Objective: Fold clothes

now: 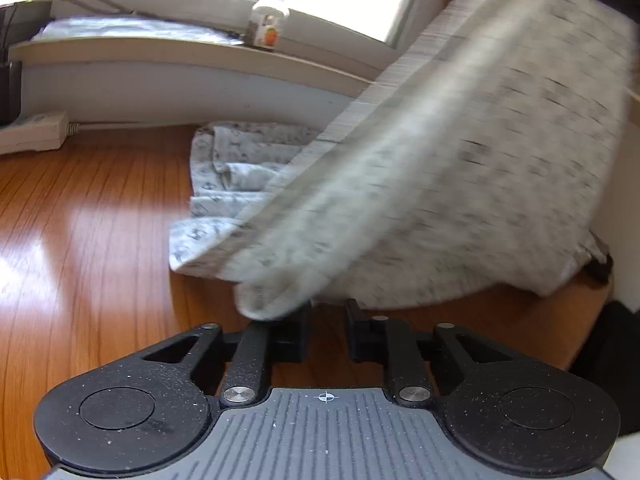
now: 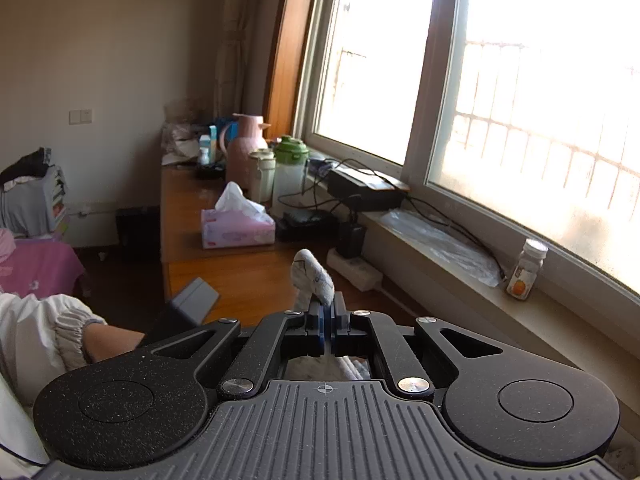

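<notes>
In the left wrist view a grey patterned garment (image 1: 460, 168) hangs blurred from the upper right down to my left gripper (image 1: 328, 312); its far end lies crumpled on the wooden tabletop (image 1: 80, 220). The jaws stand apart with bare wood showing between them. The garment's lower edge drapes over the left finger (image 1: 294, 332) and hides both tips. In the right wrist view my right gripper (image 2: 328, 308) is shut on the garment, and a grey corner of it (image 2: 314, 276) sticks up above the pressed pads.
A windowsill runs along the table with a small bottle (image 2: 526, 270) on it. A power strip (image 2: 356, 272), a pink tissue box (image 2: 238, 228), flasks (image 2: 248, 148) and cables stand further back. A person's white-sleeved arm (image 2: 72, 340) is at the lower left.
</notes>
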### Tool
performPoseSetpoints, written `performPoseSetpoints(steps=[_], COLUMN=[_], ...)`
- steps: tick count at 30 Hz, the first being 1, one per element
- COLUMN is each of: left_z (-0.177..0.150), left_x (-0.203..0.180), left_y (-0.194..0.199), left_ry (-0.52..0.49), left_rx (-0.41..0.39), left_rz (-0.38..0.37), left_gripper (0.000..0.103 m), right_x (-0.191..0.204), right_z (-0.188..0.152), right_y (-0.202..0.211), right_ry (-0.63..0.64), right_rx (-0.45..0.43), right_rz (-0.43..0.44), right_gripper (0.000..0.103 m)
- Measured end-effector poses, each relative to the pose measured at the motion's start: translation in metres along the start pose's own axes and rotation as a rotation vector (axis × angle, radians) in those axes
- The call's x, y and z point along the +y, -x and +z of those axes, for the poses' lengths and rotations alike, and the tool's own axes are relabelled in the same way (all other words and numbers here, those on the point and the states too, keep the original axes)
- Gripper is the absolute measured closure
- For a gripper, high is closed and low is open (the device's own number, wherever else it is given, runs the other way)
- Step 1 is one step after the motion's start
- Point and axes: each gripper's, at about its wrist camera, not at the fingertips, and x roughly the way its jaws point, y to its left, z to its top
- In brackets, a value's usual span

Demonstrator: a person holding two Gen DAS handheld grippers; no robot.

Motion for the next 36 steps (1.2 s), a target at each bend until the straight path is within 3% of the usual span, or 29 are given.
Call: performPoseSetpoints(steps=[8,15,17,21,34,36], left_z=[0.036,0.026,0.020,0.010,0.017,0.015], left_x=[0.033,0.054,0.056,0.049,-0.006,-0.007], left_y=[-0.005,0.028,0.041,0.072,0.103,0.110], left_ry=[0.100,0.124,0.107,0.080,-0.096,-0.092], left_rx=[-0.130,-0.173,-0.190,-0.241,-0.311,-0.324], left_rz=[0.093,0.168,0.165,0.105,0.017,0.005], left_gripper=[0.083,0.083,0.083,0.066,0.072,0.063], right_x=[-0.002,0.003,0.002,0.002,0.002,0.002], right_z=[0.006,0.004,0.004,0.002,-0.002,-0.003], right_y=[0.009,0.004,0.003,0.001,-0.003,-0.004], right_ry=[-0.010,-0.004,-0.007,-0.006,0.004,0.003], right_rx=[-0.019,-0.004,-0.002,0.004,0.024,0.028], right_rz=[0.006,0.015,0.015,0.018,0.010,0.008], right_gripper=[0.099,0.099,0.099,0.099,0.099,0.099])
